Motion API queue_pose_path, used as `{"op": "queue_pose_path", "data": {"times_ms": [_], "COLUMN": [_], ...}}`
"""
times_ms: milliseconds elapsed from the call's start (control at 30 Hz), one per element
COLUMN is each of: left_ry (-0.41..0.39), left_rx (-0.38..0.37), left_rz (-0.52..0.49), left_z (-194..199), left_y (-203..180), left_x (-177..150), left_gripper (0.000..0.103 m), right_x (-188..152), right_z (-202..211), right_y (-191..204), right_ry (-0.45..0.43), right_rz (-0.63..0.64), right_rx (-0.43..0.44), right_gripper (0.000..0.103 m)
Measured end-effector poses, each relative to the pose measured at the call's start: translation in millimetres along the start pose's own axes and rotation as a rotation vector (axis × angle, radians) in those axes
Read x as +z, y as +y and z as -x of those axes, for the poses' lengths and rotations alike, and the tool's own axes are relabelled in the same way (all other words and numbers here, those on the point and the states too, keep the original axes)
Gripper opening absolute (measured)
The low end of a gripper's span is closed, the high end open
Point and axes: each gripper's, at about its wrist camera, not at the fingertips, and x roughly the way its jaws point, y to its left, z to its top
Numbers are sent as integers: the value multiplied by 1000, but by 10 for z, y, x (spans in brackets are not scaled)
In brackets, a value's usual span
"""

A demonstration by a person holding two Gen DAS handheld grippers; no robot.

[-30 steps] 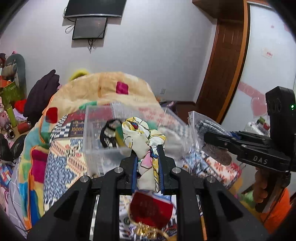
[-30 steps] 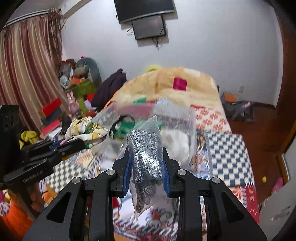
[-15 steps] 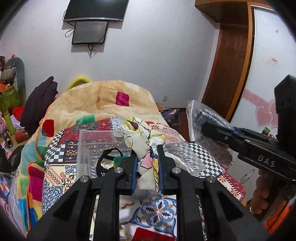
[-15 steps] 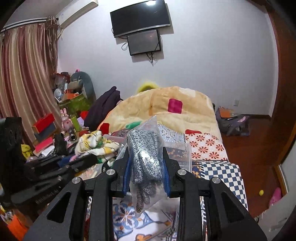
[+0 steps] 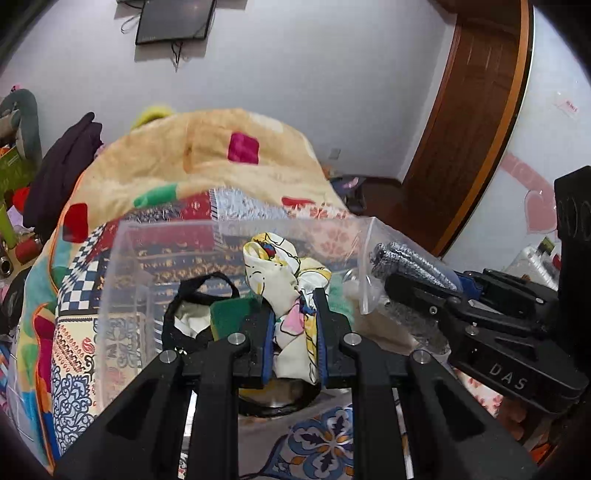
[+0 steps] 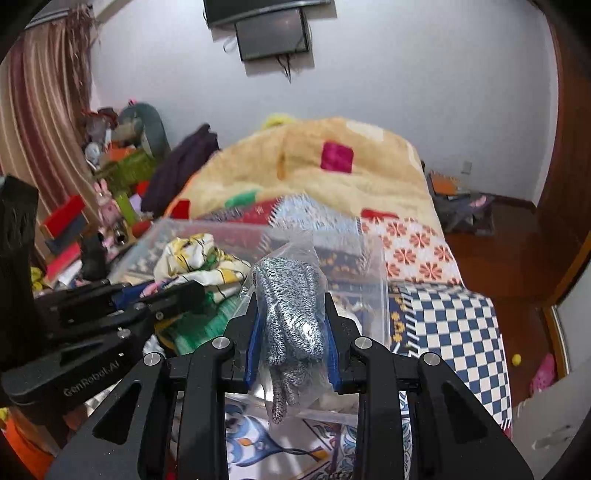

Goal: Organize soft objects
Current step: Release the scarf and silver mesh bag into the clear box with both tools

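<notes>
Bedroom w/ patterned bedspread under everything. Clear plastic box standing on it, w/ green sponge and black strap item inside. Left gripper clamped on printed cloth, held over box. Right gripper clamped on grey gloves in plastic bag, just beside cloth, also over box. Beige blanket heaped behind; screen on wall.
</notes>
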Motion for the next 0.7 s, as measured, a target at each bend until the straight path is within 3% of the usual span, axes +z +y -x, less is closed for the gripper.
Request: {"op": "queue_pose_path", "data": {"times_ms": [133, 200, 300, 367, 433, 700], "left_ry": [37, 47, 57, 55, 48, 4], "left_rx": [26, 28, 30, 36, 42, 37], "left_rz": [-13, -6, 5, 7, 0, -31], "left_z": [-137, -171, -176, -148, -96, 181], "left_y": [17, 22, 27, 27, 24, -26], "left_x": [-71, -89, -97, -112, -129, -172], "left_gripper": [18, 23, 36, 50, 54, 62], "right_x": [-49, -63, -89, -106, -114, -100], "right_z": [-78, -95, -121, -139, -150, 59], "right_y": [-30, -16, 24, 49, 63, 36], "right_ry": [32, 43, 56, 60, 63, 26], "right_rz": [0, 11, 40, 62, 77, 73], "right_rx": [0, -1, -11, -26, -38, -33], "right_gripper": [26, 27, 30, 31, 32, 55]}}
